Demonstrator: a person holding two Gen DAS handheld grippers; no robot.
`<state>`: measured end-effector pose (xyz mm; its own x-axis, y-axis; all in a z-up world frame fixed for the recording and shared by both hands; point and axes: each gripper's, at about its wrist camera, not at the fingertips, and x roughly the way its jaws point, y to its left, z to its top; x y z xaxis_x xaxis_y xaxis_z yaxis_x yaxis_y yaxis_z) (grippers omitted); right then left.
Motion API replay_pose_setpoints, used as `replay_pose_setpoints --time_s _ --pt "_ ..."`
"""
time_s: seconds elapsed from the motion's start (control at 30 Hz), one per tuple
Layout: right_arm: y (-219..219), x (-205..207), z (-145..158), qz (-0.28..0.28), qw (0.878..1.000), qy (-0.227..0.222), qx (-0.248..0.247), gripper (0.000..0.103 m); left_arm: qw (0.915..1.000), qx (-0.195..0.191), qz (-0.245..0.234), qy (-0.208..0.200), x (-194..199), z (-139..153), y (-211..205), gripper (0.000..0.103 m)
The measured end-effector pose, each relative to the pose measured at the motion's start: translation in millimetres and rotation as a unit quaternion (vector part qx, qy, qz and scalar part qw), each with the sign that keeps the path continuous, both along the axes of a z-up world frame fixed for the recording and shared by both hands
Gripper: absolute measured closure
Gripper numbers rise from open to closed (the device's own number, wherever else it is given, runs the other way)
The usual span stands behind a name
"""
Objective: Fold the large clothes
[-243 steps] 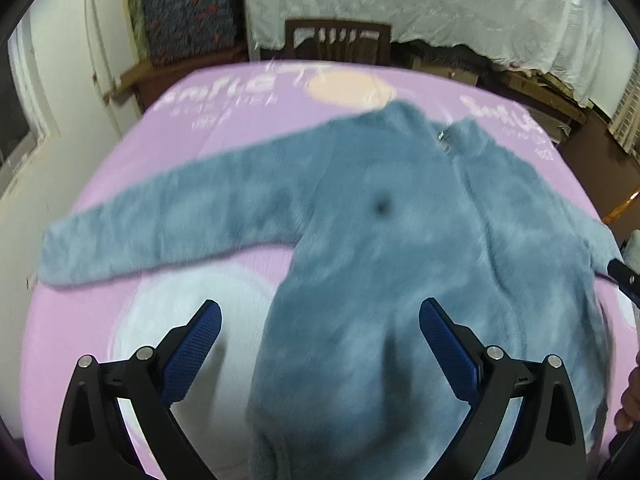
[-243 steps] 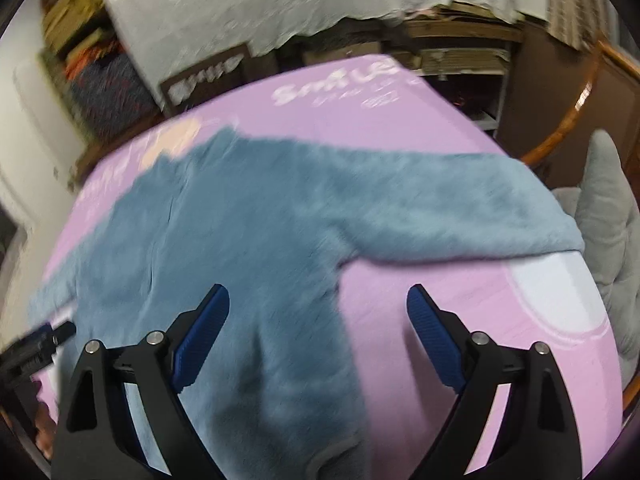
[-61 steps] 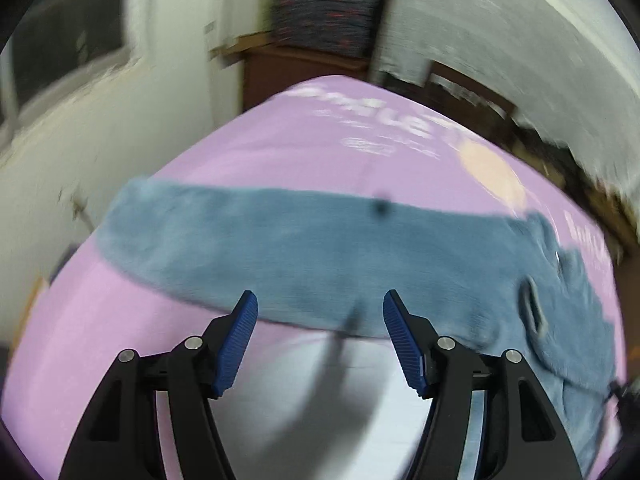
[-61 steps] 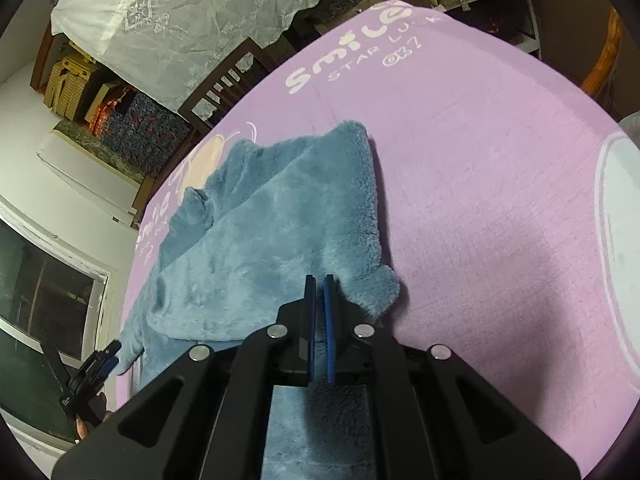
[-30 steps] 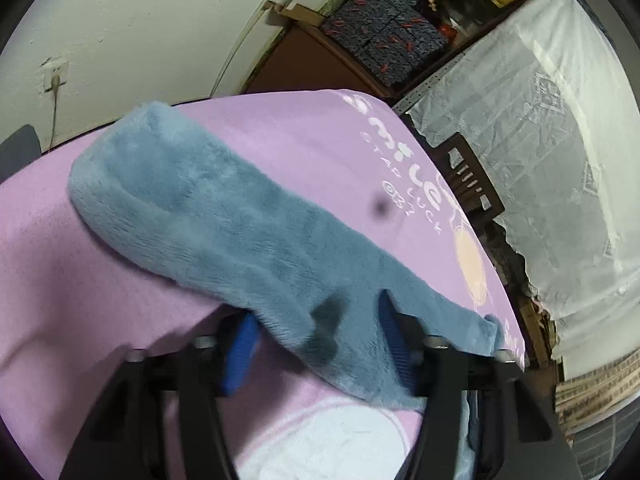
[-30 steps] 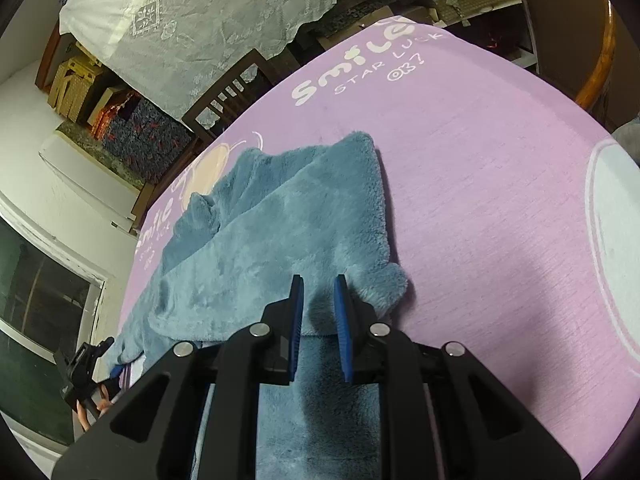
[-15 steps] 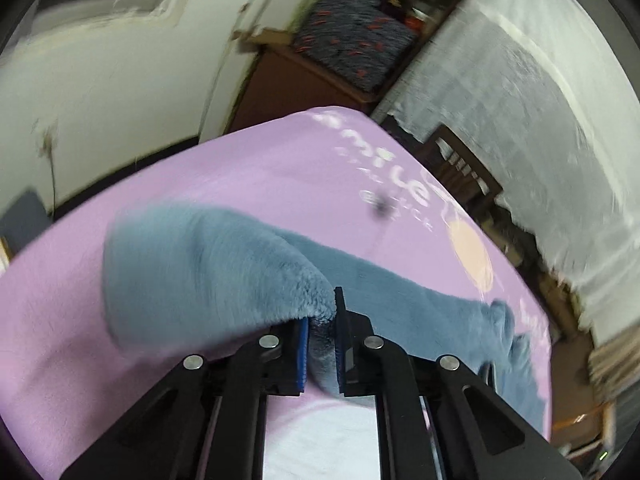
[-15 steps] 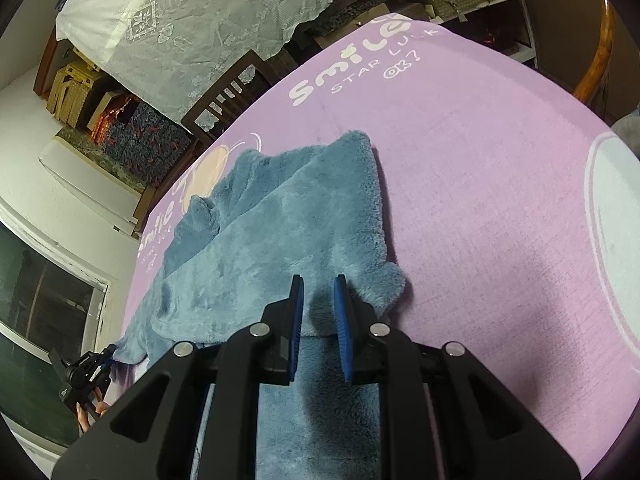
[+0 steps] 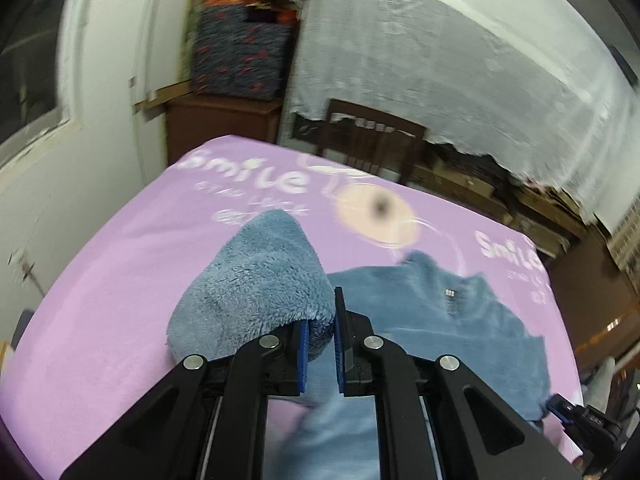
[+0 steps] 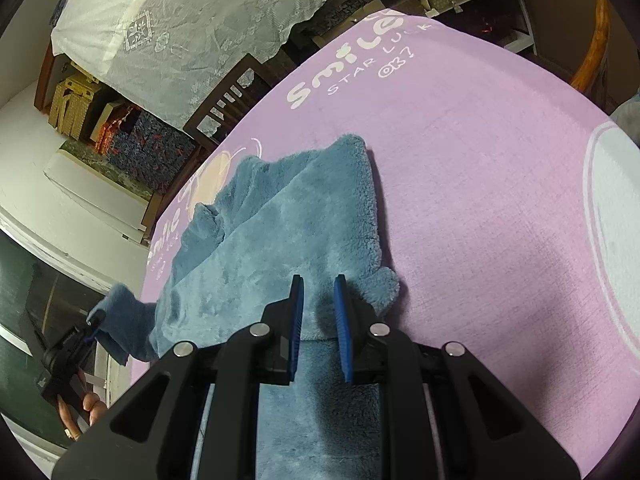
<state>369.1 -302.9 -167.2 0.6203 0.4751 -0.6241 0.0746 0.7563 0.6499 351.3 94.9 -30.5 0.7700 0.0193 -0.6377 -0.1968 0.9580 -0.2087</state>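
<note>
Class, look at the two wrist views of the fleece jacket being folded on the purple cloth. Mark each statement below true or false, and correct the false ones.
1. The left gripper is clamped on the sleeve of the blue fleece jacket. True.
2. The right gripper is clamped on the other sleeve. False: its jaws stand slightly apart over the jacket, nothing pinched between them.
3. The purple cloth carries printed lettering. True.
4. The jacket lies fully spread out. False: one side is already folded over the body.
</note>
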Motion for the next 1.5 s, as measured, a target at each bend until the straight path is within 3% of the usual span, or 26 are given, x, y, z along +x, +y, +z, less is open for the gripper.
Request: replay_pose_setpoints --time_s 0.2,0.33,0.53,0.63,0.67,0.73,0.77,0.83,0.97,1.07,1.17,1.27,1.4,1.5 --pt "-5 0 0 -0.004 1.0 0.002 0.015 0.087 0.9973 0.021 -0.07 -0.008 8 9 -79 0.093" --pt "-10 -1 0 -0.009 1.0 0.002 0.025 0.087 0.9921 0.037 -0.12 -0.004 7 -1 -131 0.093" --pt "-17 -2 -1 -0.015 0.999 0.006 0.04 0.087 0.9785 0.09 -0.177 0.057 14 -65 -195 0.09" --pt "-18 -1 -1 -0.015 0.999 0.008 0.043 0.087 0.9748 0.086 -0.187 0.086 16 -90 -197 0.088" --pt "-18 -1 -1 -0.015 0.999 0.008 0.043 0.087 0.9736 0.088 -0.192 0.088 13 -94 -194 0.086" --pt "-17 0 -1 -0.013 0.999 0.008 0.041 0.087 0.9725 0.092 -0.198 0.082 5 -92 -190 0.069" --pt "-16 0 -1 -0.012 0.999 0.007 0.039 0.087 0.9727 0.093 -0.2 0.072 -2 -86 -185 0.051" --pt "-14 1 1 -0.008 0.999 0.005 0.034 0.087 0.975 0.106 -0.19 0.046 -16 -73 -170 0.036" --pt "-2 0 7 0.01 1.0 -0.008 0.012 0.087 0.9828 0.114 -0.145 0.007 -34 -50 -119 0.022" --pt "18 -5 16 0.038 0.998 -0.031 -0.028 0.087 0.9911 0.101 -0.086 0.006 -27 -47 -71 0.021" --pt "45 -13 30 0.076 0.992 -0.064 -0.075 0.085 0.9968 0.054 -0.049 0.031 -9 -56 -28 0.021" --pt "81 -27 43 0.121 0.981 -0.102 -0.113 0.069 0.9955 0.06 -0.026 0.069 13 -77 -8 0.021" --pt "134 -46 53 0.169 0.958 -0.135 -0.188 0.061 0.9913 0.06 -0.033 0.112 41 -104 3 0.02" --pt "183 -61 57 0.208 0.921 -0.168 -0.283 0.051 0.9892 0.044 -0.045 0.132 49 -118 11 0.013"
